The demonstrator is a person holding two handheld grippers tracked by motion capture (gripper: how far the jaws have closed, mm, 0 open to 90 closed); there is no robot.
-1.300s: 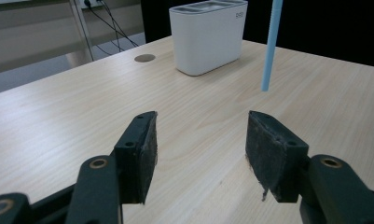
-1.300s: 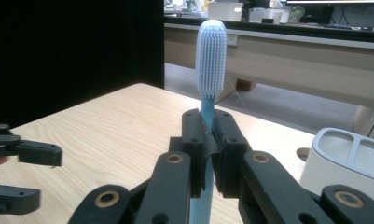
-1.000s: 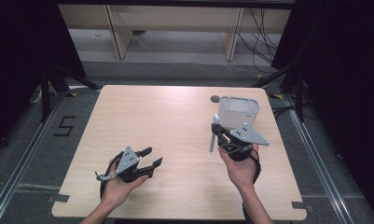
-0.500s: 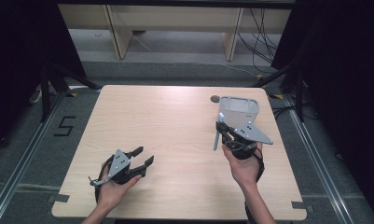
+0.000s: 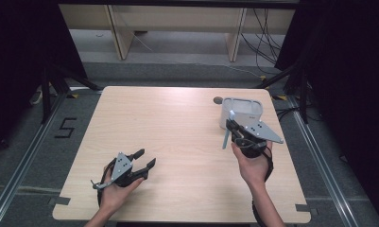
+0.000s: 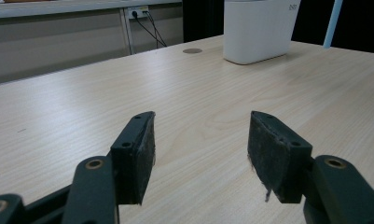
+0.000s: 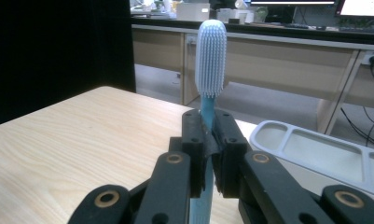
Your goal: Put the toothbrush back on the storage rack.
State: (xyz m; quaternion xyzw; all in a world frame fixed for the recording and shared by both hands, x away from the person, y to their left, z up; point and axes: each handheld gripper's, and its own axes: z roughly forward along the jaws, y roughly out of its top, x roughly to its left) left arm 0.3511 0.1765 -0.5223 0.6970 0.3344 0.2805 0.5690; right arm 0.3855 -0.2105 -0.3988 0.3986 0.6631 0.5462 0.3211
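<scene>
A light blue toothbrush (image 5: 226,135) stands bristle end up (image 7: 211,60) with my right gripper (image 5: 231,126) shut on its handle (image 7: 208,140). The gripper is held just in front of a white compartmented holder (image 5: 242,111), whose rim (image 7: 315,144) lies to the right past the jaws. My left gripper (image 5: 145,159) sits near the table's front left, low over the wood. Its jaws have just been opening a little and stand wide apart (image 6: 201,154) with nothing between them. Far ahead of them are the holder (image 6: 259,28) and the toothbrush handle (image 6: 332,23).
A small dark round spot (image 5: 218,100) lies on the light wooden table (image 5: 177,127) just left of the holder, also visible as a spot (image 6: 192,50) from the left gripper. Benches and cables stand beyond the far edge. Dark floor with rails surrounds the table.
The left gripper has shifted slightly left along the front of the table. The right gripper has eased a little to the right, still holding the toothbrush.
</scene>
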